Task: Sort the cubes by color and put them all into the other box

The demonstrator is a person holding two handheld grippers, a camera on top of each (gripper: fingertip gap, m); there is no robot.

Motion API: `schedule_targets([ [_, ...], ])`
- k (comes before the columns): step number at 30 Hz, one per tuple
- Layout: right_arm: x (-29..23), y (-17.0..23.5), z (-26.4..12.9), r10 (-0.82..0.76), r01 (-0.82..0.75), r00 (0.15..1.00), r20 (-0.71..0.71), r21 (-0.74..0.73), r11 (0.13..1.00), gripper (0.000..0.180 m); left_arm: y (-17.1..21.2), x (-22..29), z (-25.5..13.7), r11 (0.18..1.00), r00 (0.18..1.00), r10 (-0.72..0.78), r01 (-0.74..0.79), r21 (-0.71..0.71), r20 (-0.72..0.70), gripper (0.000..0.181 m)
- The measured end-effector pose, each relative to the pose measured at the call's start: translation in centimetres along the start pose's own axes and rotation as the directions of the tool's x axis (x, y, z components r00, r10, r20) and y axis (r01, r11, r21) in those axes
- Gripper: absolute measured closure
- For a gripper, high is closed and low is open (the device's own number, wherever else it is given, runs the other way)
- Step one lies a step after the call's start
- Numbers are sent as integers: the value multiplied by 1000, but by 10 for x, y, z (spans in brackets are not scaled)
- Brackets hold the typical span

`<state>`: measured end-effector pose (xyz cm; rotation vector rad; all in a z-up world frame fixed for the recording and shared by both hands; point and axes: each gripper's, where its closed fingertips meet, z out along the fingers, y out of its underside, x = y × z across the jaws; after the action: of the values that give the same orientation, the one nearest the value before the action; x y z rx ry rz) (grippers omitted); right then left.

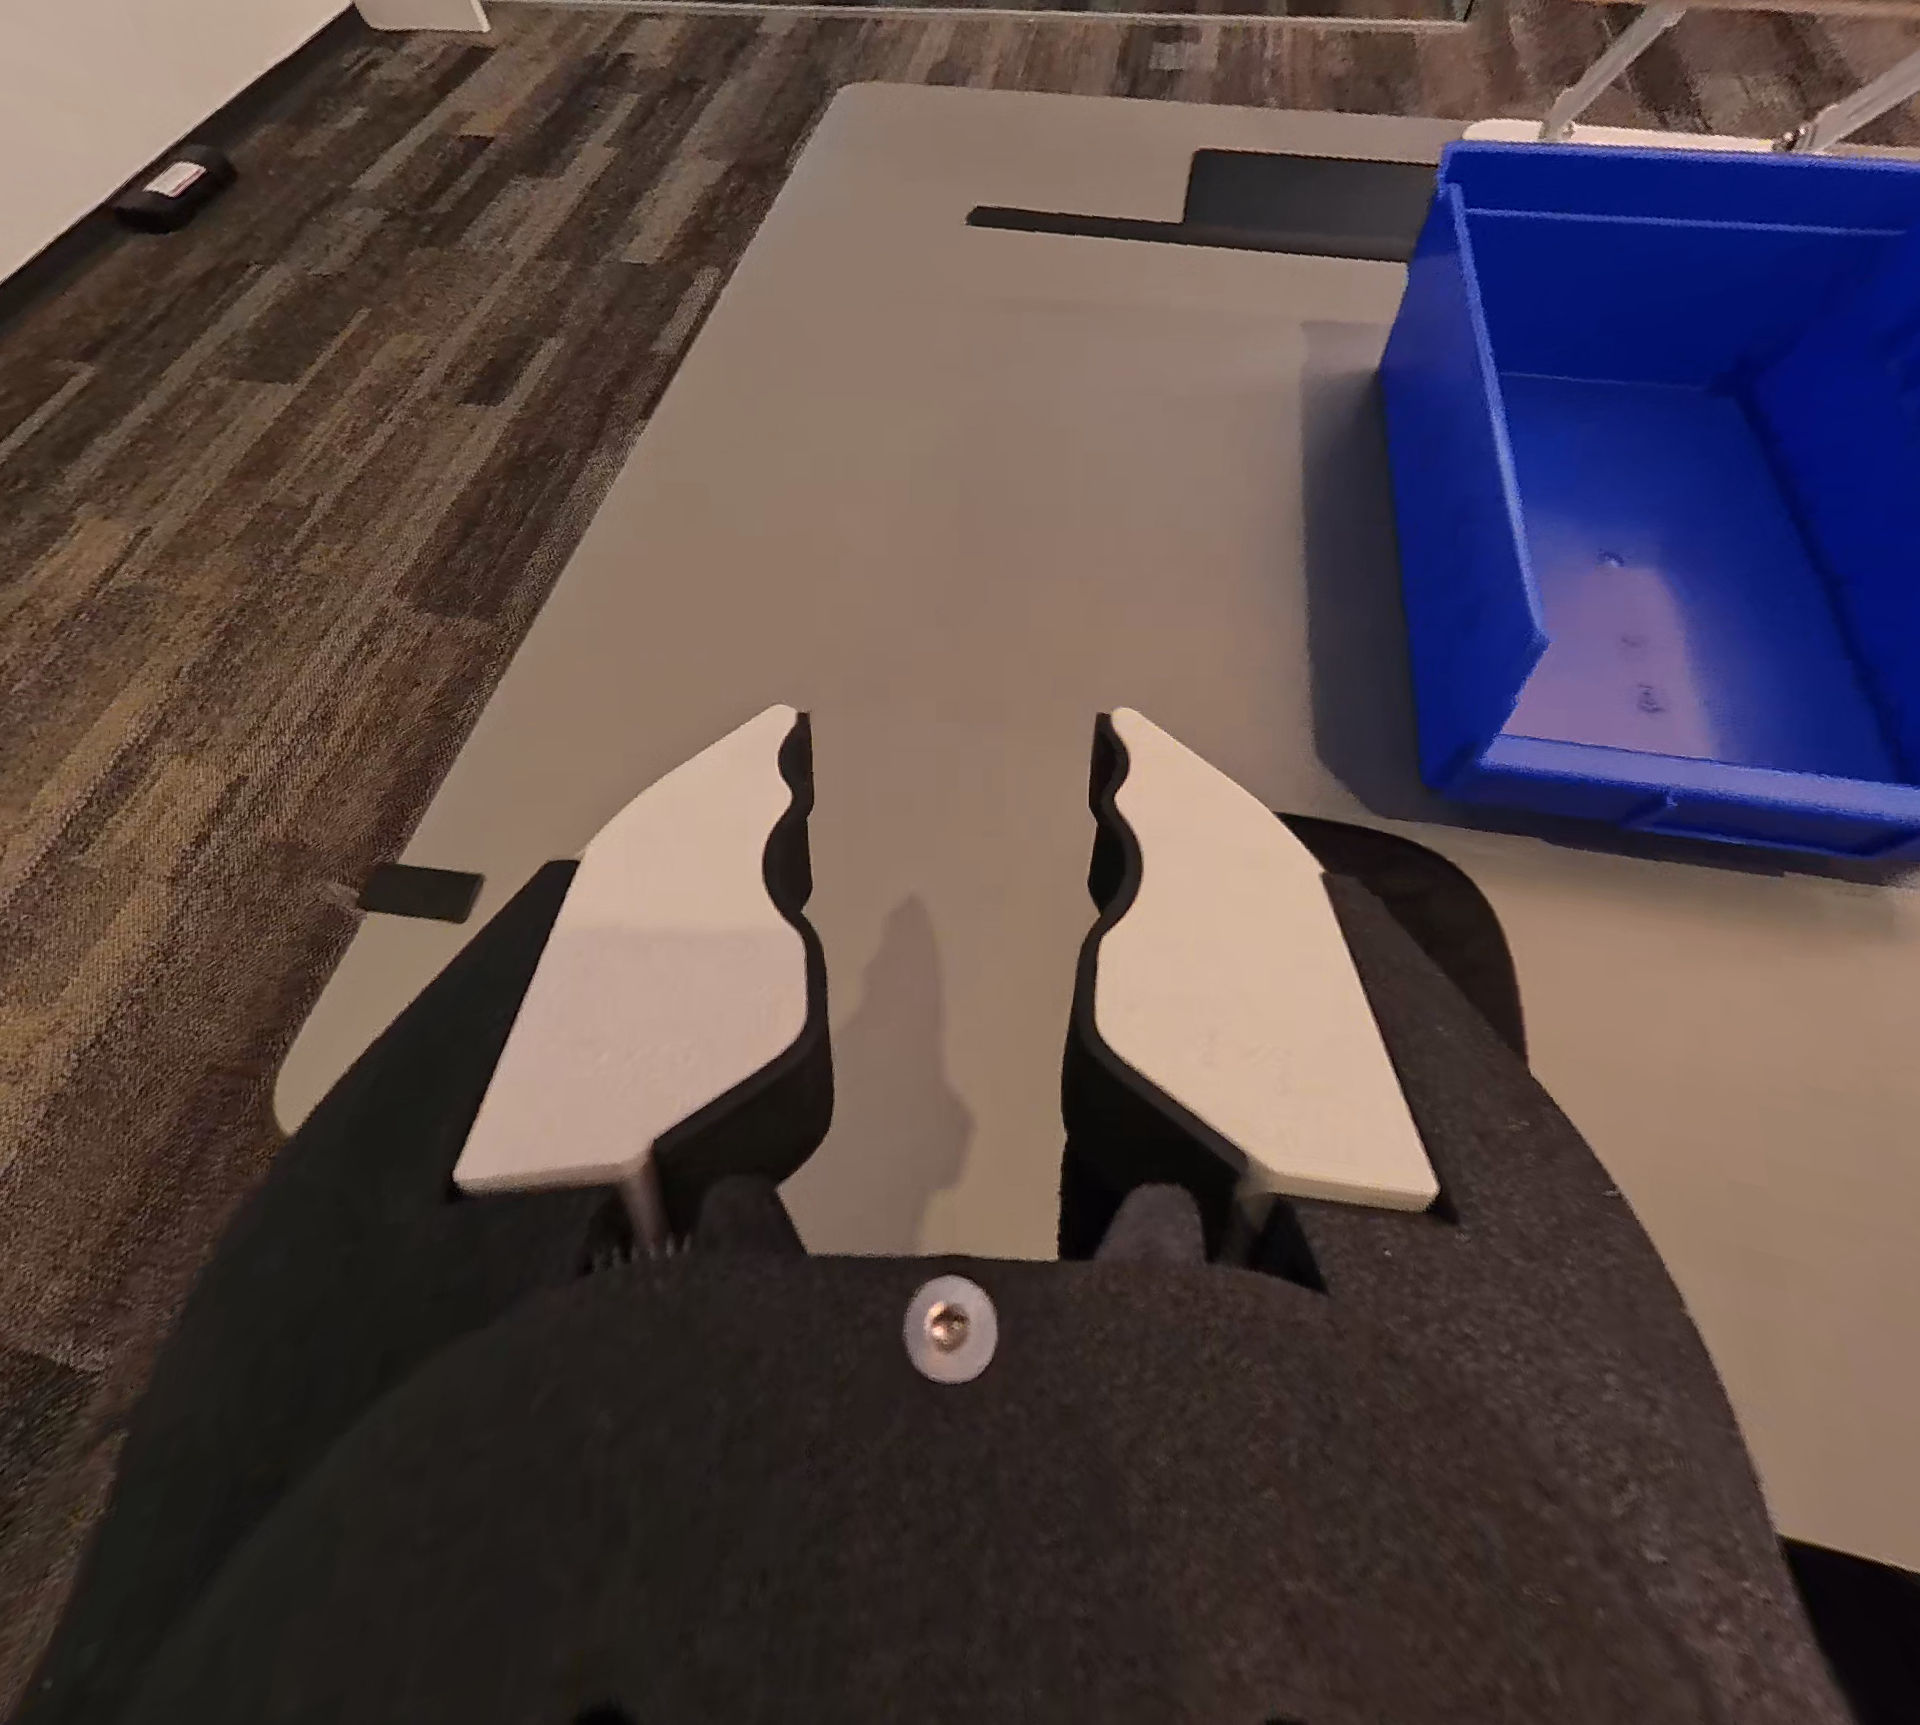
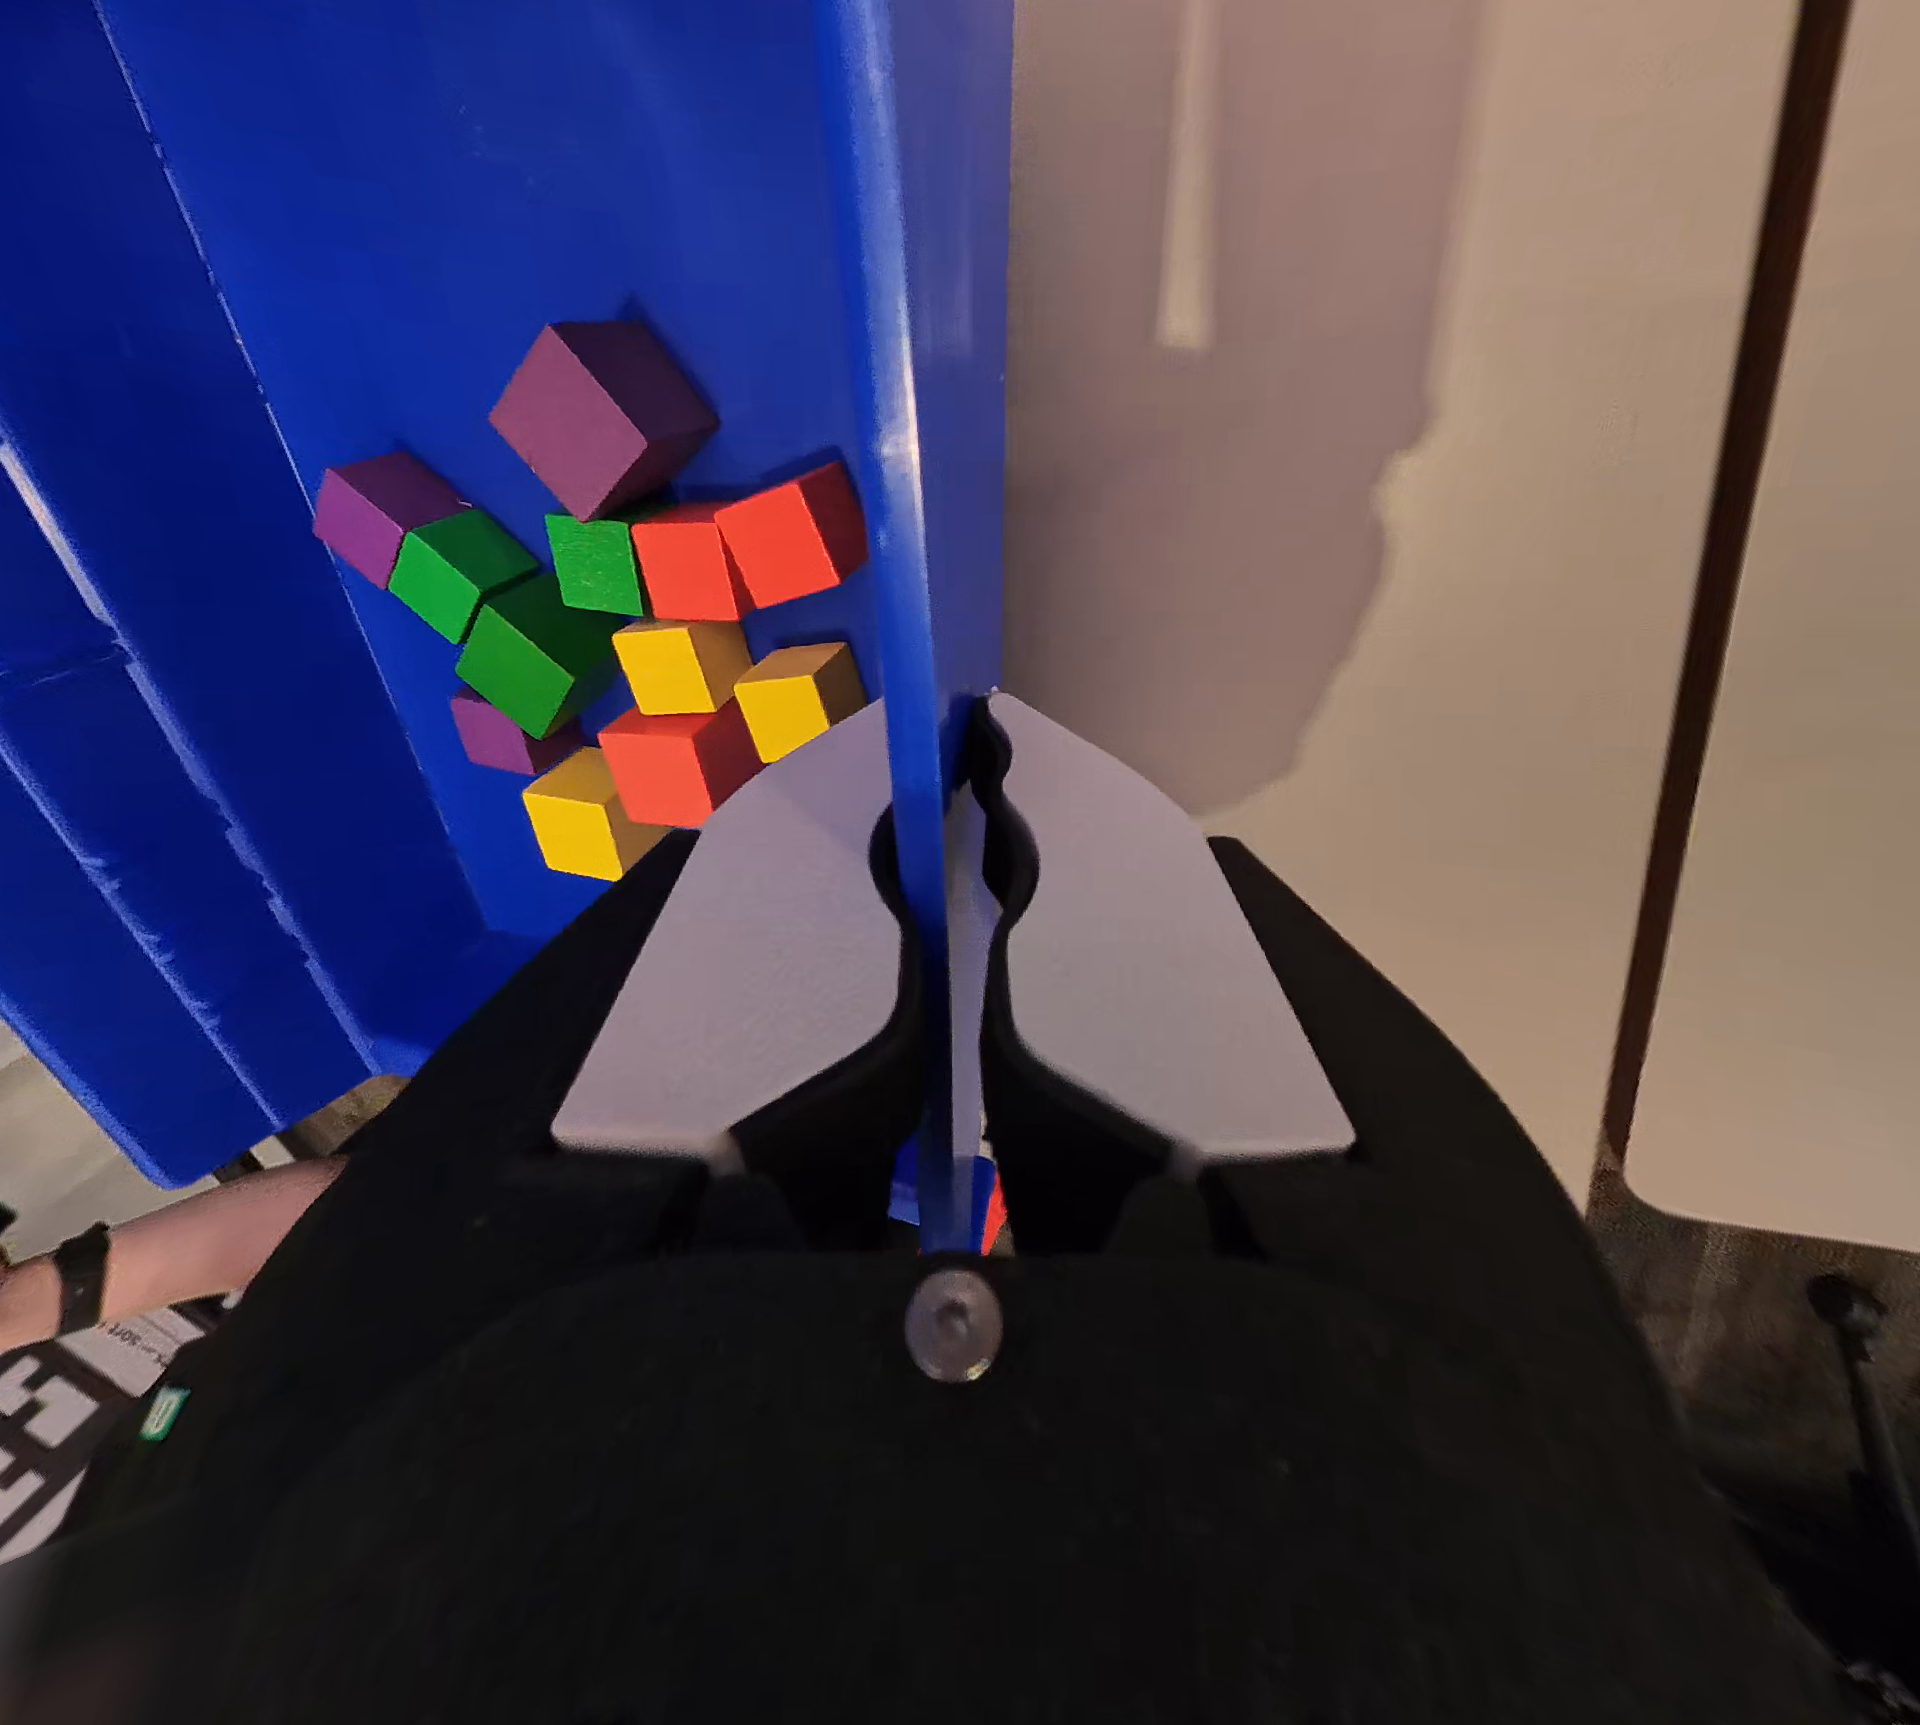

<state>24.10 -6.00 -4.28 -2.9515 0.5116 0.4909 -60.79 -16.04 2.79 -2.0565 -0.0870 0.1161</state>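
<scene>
**Cubes piled in a tipped bin, right claw clamped on its wall**

Cubes lie heaped in the blue bin (image 2: 436, 148) seen from the right wrist view: three purple cubes (image 2: 597, 418), three green cubes (image 2: 525, 657), three orange-red cubes (image 2: 681, 563) and three yellow cubes (image 2: 675, 667), bunched together against the bin's side wall near the claw. The right claw (image 2: 951, 719) is pinching that wall's thin edge, one finger inside the bin and the other outside it. The bin appears tilted, with a pale surface and a shadow beyond it. A person's forearm (image 2: 208, 1228) with a dark wrist strap shows at the lower left.

In the left wrist view the left claw (image 1: 951, 719) is spread and holds nothing, hovering over the grey tabletop (image 1: 935, 449). A second blue bin (image 1: 1662, 522) stands on the tabletop to the right, well apart from the claw; the part of its floor in view holds no cubes. Patterned carpet (image 1: 312, 428) lies beyond the tabletop's left edge.
</scene>
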Motion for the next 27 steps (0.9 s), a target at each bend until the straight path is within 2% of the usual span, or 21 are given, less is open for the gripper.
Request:
schedule_targets([
  [6, -102, -5, -36, -101, 100, 994, -34, -12, 995, 173, 10, -31, -6, 998, 998, -63, 62, 24, 6, 130],
  [14, -316, -3, -47, -334, 335, 942, 17, -39, 942, 173, 32, -61, -15, 997, 997, -75, 75, 7, -1, 131],
  [21, -525, 21, -4, -520, 529, 845, 125, -53, 847, 174, 46, -125, -30, 979, 975, -200, 196, 47, 94, 132],
  [27, -678, 63, 76, -608, 642, 749, 262, -62, 764, 173, 58, -155, -37, 971, 961, -237, 232, 51, 140, 133],
])
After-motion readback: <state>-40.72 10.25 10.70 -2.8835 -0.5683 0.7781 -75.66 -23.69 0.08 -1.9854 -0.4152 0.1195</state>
